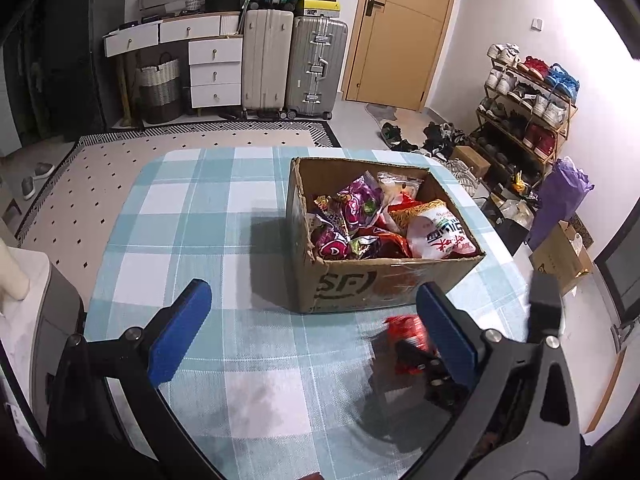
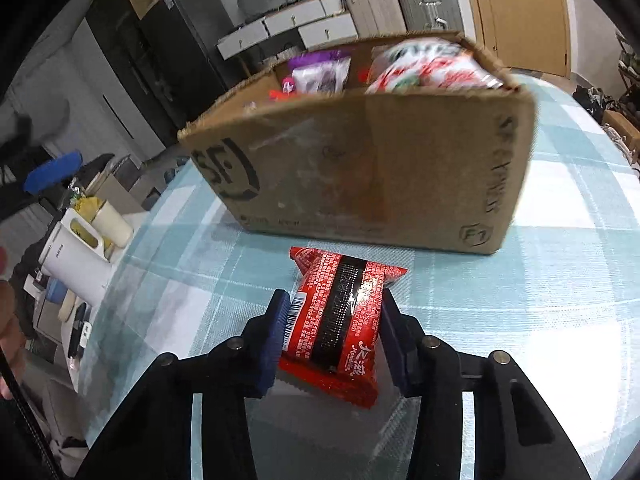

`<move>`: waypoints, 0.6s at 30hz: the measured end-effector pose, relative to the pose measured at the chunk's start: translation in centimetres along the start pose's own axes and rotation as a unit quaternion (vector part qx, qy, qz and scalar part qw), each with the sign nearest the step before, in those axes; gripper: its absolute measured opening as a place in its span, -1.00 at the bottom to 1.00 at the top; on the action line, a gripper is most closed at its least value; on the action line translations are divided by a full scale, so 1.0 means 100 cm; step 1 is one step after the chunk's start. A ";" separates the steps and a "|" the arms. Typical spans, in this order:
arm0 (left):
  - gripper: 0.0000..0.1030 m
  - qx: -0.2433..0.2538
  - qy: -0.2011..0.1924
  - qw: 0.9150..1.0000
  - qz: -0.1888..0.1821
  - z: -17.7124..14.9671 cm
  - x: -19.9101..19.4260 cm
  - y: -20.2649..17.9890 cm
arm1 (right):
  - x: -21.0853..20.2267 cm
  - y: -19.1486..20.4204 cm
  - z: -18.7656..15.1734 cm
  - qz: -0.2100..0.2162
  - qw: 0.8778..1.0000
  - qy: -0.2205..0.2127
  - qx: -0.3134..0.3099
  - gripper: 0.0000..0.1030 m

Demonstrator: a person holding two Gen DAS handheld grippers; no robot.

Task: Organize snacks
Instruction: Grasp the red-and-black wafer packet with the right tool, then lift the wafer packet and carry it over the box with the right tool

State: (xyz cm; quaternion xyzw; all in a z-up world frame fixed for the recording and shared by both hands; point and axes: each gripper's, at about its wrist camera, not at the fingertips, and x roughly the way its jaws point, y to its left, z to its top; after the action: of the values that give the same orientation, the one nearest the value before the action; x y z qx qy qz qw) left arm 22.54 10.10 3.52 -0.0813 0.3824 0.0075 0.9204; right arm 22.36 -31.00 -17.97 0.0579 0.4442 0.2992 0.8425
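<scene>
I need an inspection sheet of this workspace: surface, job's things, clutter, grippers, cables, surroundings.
Surface: table under a blue-and-white checked cloth.
Job's things: open cardboard box holding snack packets; one red snack packet lies outside, in front of the box.
Clutter: nothing seen on the cloth besides these.
Grippers: left gripper open, empty, above the cloth; right gripper shut on the red snack packet.
Cables: nothing seen.
Surroundings: suitcases, white drawers, wooden door, shoe rack, white kettle beside the table.
</scene>
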 end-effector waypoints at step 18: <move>0.96 0.011 -0.003 1.000 -0.013 0.031 0.012 -0.009 | -0.114 0.006 0.058 0.001 0.993 -0.113 -0.041 -0.15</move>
State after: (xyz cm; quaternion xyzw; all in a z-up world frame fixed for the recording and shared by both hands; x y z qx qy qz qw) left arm 25.64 9.67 4.92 -0.0759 0.3788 -0.0090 0.9223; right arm 21.80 -35.82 -6.14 0.0578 0.3332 0.3098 0.8886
